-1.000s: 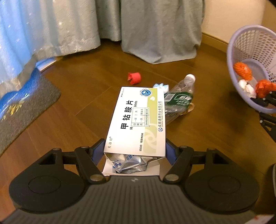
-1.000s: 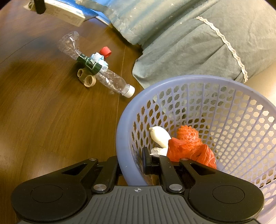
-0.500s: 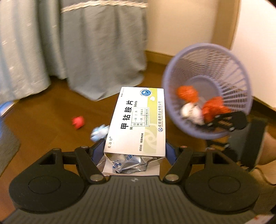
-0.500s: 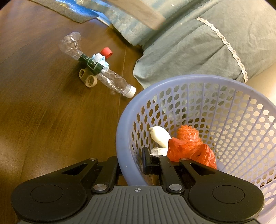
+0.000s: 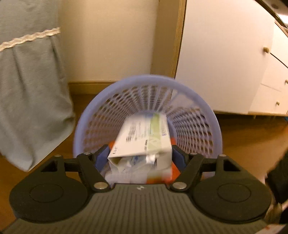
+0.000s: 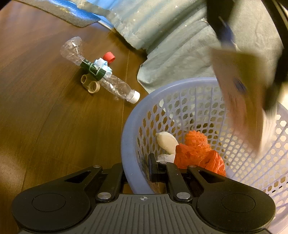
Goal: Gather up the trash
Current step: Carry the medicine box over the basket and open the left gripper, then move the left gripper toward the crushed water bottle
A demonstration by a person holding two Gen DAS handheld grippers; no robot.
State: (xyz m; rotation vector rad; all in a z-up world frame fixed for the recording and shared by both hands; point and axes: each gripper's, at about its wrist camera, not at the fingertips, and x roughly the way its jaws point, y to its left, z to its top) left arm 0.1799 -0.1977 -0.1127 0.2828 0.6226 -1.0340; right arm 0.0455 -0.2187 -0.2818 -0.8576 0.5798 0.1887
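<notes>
A white and green medicine box (image 5: 144,136) tilts nose-down into the lilac mesh basket (image 5: 147,81). My left gripper (image 5: 139,154) hangs over the basket mouth with its jaws opening. The box is still between them, with a gap at each blue pad. In the right wrist view the box (image 6: 241,100) is a blur above the basket. My right gripper (image 6: 135,169) is shut on the basket's near wall (image 6: 126,136), one finger inside and one outside. Orange wrappers (image 6: 198,149) and a white scrap (image 6: 166,140) lie in the basket. A crushed plastic bottle (image 6: 115,84) lies on the floor.
Beside the bottle are a red cap (image 6: 108,56), a blue tissue (image 6: 102,64) and two cardboard rings (image 6: 90,84). Grey-green curtains (image 6: 180,54) reach the wooden floor behind them, with a mat (image 6: 63,12) at the far left. A white cabinet (image 5: 234,63) stands behind the basket.
My left gripper swung from the floor litter over to the basket and tipped down into it. Its jaws widened and the box has come loose and tilted. The right gripper kept still.
</notes>
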